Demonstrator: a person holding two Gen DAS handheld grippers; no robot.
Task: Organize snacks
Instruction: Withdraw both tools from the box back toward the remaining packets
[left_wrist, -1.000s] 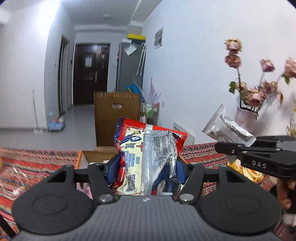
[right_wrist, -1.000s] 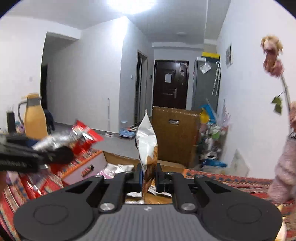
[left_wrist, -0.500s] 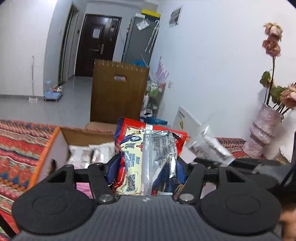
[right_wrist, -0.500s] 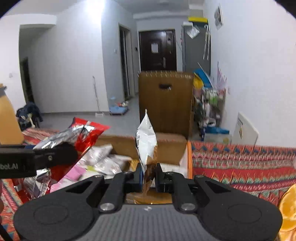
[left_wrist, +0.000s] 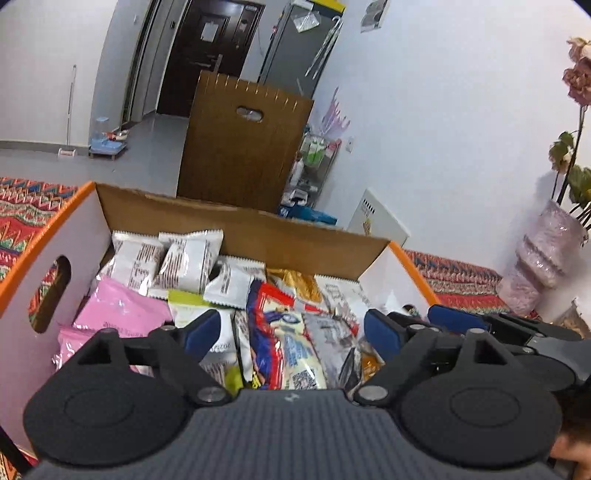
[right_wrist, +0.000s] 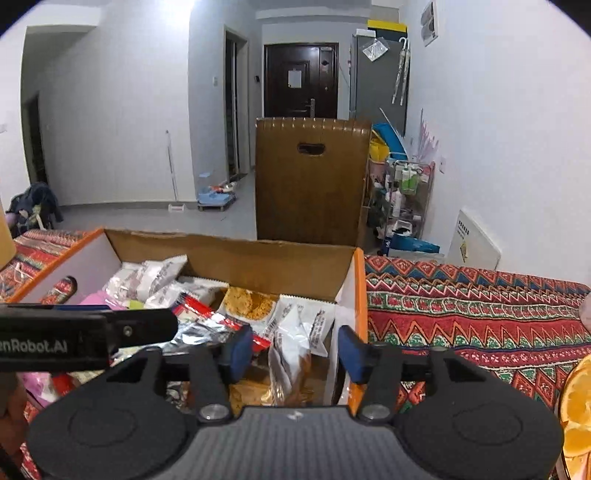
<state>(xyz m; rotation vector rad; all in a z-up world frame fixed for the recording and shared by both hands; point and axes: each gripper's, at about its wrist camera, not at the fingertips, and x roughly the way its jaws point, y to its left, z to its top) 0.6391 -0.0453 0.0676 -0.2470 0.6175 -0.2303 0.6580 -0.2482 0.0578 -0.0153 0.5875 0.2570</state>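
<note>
An open cardboard box (left_wrist: 240, 218) with orange edges holds several snack packets. My left gripper (left_wrist: 291, 332) hangs low over it with its jaws opening. A red, blue and silver packet (left_wrist: 284, 347) lies in the box between the blue pads (left_wrist: 201, 334), which stand apart from it. My right gripper (right_wrist: 295, 352) is over the box's (right_wrist: 229, 240) right end, its jaws also opening. A white and brown packet (right_wrist: 295, 332) stands loose between its pads (right_wrist: 240, 352). Each gripper shows beside the other: the right gripper (left_wrist: 480, 325) and the left gripper (right_wrist: 85, 332).
A red patterned cloth (right_wrist: 461, 314) covers the surface around the box. A pink vase (left_wrist: 546, 266) with flowers stands at the right by the wall. A brown panel (left_wrist: 243, 147) rises behind the box. An orange object (right_wrist: 576, 406) sits at the right edge.
Both grippers came down over the box. Each one opened and let go of its packet, and both packets now rest among the snacks inside.
</note>
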